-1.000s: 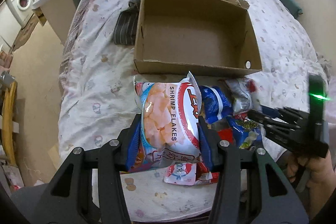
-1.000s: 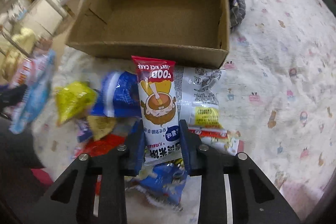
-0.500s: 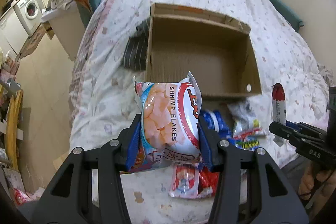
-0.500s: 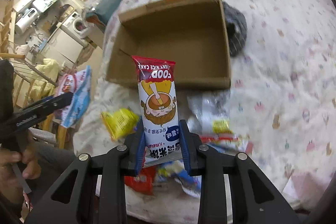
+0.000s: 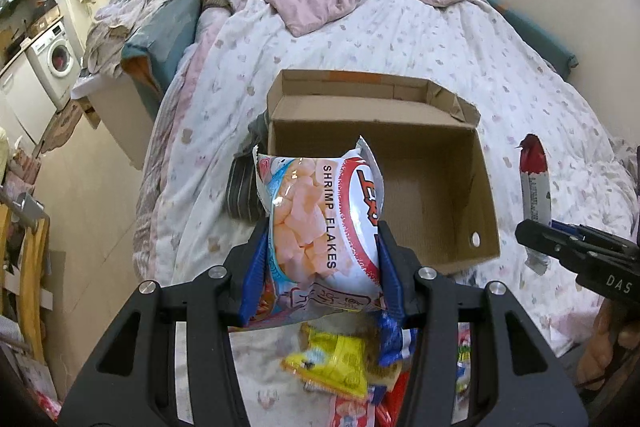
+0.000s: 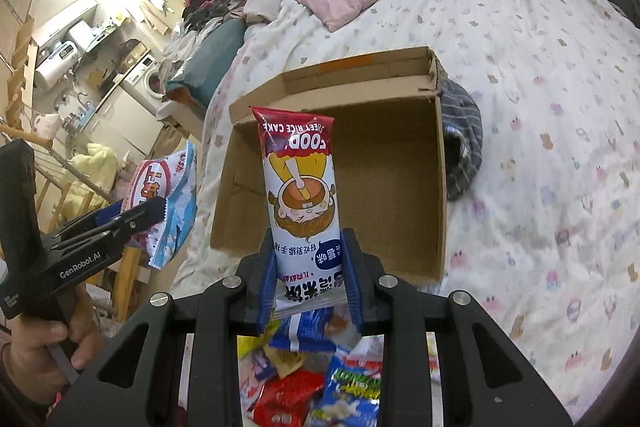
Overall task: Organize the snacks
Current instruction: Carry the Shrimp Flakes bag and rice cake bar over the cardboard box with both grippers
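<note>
- Left claw point(image 5: 320, 259): clamped on the lower half of a shrimp flakes bag point(image 5: 320, 215), blue pads pressing both side edges. The bag stands upright between the fingers, raised above the bed and in front of the near wall of the box. The same claw shows from the side in the right wrist view point(image 6: 156, 211), gripping that bag point(image 6: 168, 203).
- Right claw point(image 6: 310, 267): clamped on the lower part of a rice cake packet point(image 6: 302, 203), a long narrow wrapper with a red top and a cartoon face printed upside down. The packet points up and away, raised above the bed, with the box opening behind it. In the left wrist view this claw point(image 5: 540, 239) appears side-on, the packet point(image 5: 534, 187) sticking up from it.
- Cardboard box point(image 5: 484, 187): open top, lying on the bed towards its middle, flaps folded along the far wall, a small round hole in its right wall. No snacks show inside.
- Loose snack pile point(image 5: 340, 363): on the bed's near edge, in front of the box and below both claws; a yellow packet, blue packets point(image 6: 352, 395) and a red packet point(image 6: 288, 403) overlap.
- Bed point(image 5: 440, 39): covered by a white quilt with small printed figures; a pink blanket is bunched near the head end.
- Dark striped cloth point(image 6: 464, 147): on the bed, touching the box's outer side wall.
- Washing machine point(image 5: 56, 63): against the room's far wall, well apart from the bed.
</note>
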Action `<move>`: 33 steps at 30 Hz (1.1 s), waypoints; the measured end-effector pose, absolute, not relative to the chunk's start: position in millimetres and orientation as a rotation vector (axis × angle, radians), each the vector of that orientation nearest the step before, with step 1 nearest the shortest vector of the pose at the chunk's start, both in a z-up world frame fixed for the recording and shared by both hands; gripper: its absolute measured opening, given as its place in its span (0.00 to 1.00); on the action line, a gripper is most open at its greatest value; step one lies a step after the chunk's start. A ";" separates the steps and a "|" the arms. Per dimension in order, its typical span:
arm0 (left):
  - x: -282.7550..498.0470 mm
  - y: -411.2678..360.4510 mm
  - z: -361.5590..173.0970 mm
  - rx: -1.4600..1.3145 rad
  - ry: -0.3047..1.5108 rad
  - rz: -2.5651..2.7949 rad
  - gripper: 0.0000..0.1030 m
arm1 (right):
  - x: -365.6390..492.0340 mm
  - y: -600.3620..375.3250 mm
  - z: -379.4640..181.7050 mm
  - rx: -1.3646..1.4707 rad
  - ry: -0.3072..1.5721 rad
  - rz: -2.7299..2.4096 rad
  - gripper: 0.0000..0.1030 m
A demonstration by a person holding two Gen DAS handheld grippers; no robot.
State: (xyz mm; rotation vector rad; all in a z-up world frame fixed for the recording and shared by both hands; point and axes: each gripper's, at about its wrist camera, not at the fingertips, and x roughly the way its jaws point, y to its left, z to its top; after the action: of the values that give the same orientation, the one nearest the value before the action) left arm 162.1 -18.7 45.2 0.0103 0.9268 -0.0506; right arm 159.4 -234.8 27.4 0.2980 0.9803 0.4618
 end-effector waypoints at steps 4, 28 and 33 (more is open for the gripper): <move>176.3 -22.9 38.1 0.012 0.918 -0.056 0.44 | 174.9 -237.2 17.4 0.328 0.989 0.454 0.30; 221.7 -38.6 -22.3 0.009 0.931 -0.096 0.45 | 219.9 -231.4 -46.6 0.247 1.037 0.383 0.30; 226.5 -39.7 -26.5 0.022 0.923 -0.110 0.45 | 227.8 -225.2 -55.5 0.229 1.059 0.382 0.30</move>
State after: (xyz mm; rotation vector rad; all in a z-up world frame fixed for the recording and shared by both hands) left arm 226.5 -39.7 -26.5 0.0218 0.9234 -0.1098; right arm 227.8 -225.2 -55.5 0.2295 1.0593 0.3821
